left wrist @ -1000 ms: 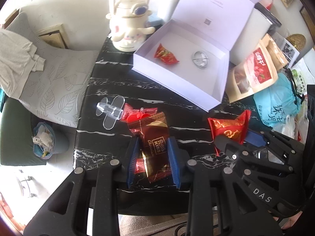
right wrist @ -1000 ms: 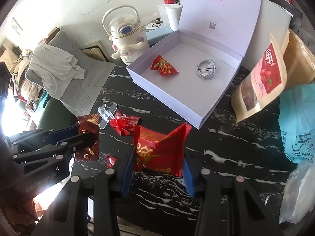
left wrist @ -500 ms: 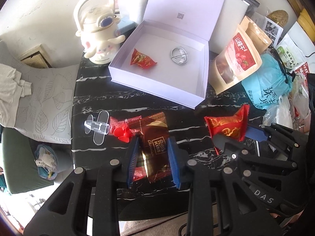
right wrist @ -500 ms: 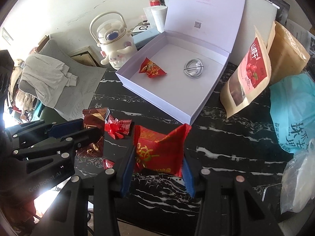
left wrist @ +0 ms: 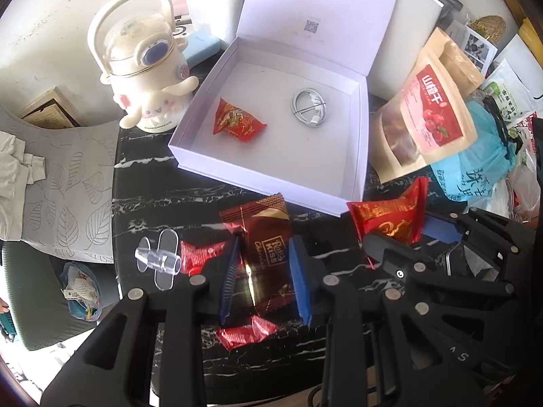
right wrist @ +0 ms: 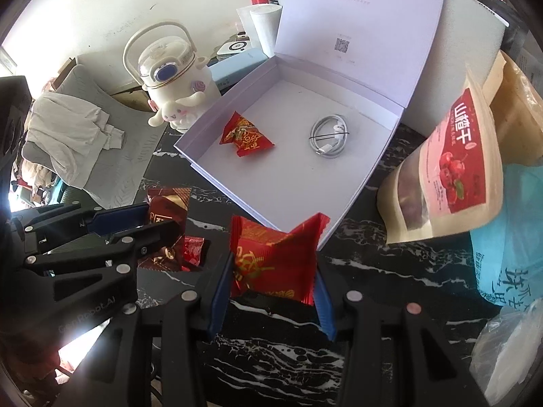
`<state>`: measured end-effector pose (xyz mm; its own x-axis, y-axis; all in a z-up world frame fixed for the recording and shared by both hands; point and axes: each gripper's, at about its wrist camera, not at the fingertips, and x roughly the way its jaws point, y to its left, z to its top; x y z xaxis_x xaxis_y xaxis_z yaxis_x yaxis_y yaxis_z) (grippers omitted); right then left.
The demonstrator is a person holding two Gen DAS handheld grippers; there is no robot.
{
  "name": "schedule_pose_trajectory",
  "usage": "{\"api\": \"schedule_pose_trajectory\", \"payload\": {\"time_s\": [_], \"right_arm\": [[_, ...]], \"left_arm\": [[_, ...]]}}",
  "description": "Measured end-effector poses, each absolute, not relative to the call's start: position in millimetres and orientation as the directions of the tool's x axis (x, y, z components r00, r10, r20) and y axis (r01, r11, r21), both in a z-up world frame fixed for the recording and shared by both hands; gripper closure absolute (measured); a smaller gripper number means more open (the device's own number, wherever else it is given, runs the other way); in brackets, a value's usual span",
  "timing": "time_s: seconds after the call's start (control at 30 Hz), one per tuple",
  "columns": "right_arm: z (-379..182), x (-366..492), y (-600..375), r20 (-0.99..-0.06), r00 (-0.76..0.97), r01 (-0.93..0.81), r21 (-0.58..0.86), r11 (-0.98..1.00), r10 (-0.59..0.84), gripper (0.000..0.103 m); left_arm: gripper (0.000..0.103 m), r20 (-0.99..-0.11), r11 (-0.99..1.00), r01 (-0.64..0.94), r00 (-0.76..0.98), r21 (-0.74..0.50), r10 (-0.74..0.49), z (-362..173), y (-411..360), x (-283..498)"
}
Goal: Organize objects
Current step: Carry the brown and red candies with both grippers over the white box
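In the left wrist view, the left gripper [left wrist: 264, 271] is pinching a dark brown chocolate packet [left wrist: 266, 254] between its blue pads, holding it above the black marble desk [left wrist: 142, 203] near its front edge. Two small red candies are lying under it: one [left wrist: 200, 254] beside a clear plastic clip [left wrist: 159, 257], another [left wrist: 244, 334] closer to the front edge. The right gripper [left wrist: 393, 234] is showing at the right, gripping a red snack packet [left wrist: 390, 218]. Beyond both, the open white box [left wrist: 353, 183] is sitting toward the desk's back edge, already containing a red wrapped snack [left wrist: 237, 123] and a coiled white cable [left wrist: 309, 108]. A cartoon kettle [left wrist: 146, 78] is standing by the box's left corner.

In the right wrist view, the right gripper [right wrist: 273, 271] is clamping the red snack packet [right wrist: 271, 254] from both sides, its far tip just reaching the near corner of the white box [right wrist: 349, 210]. The left gripper [right wrist: 149, 227] is appearing at the left with the chocolate packet [right wrist: 166, 210] between its fingers. A kraft pouch of dried fruit [right wrist: 451, 169] and a blue bag [right wrist: 509, 237] are crowding the desk's right edge.

The step in hand seems to be carrying both packets to the box (each is already lifted). The next move probably calls for bringing each gripper forward over the box's front wall, high enough to clear it, then letting go over bare floor away from the cable.
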<state>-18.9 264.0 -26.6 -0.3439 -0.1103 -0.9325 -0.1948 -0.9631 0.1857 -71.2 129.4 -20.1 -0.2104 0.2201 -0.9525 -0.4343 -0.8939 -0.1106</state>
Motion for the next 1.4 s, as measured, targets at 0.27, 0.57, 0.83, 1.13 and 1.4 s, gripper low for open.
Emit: {"api": "schedule_pose_trajectory", "payload": {"time_s": [0.27,0.57,0.83,1.13,1.4], "right_arm": [[-40.9,-50.4,284.4,-0.941,-0.319,-0.216,0.186,-0.959,-0.111,0.059],[-50.5,-85.8,310.4,-0.942,-0.325,-0.243,0.165,-0.956,-0.080,0.059],[-60.9,-110.2,329.9,-0.943,-0.328,-0.296,0.157,-0.942,-0.054,0.059],[-75.2,-134.5,344.4,-0.946,-0.323,-0.330,0.125,-0.936,-0.013,0.059],[-90.9,-152.4,357.0,-0.952,-0.306,-0.364,0.123,-0.923,-0.007,0.059]], "left_arm": [[0.075,-0.962,-0.894,-0.434,-0.183,-0.108,0.205,-37.2,146.6,-109.8],[0.075,-0.960,-0.885,-0.458,-0.199,-0.088,0.198,-46.3,172.9,-150.1],[0.074,-0.956,-0.871,-0.486,-0.223,-0.062,0.193,-56.0,195.3,-178.1],[0.074,-0.951,-0.857,-0.515,-0.255,-0.017,0.173,-72.1,213.9,-205.7],[0.074,-0.950,-0.853,-0.522,-0.273,0.012,0.154,-88.1,224.1,-230.8]]}}
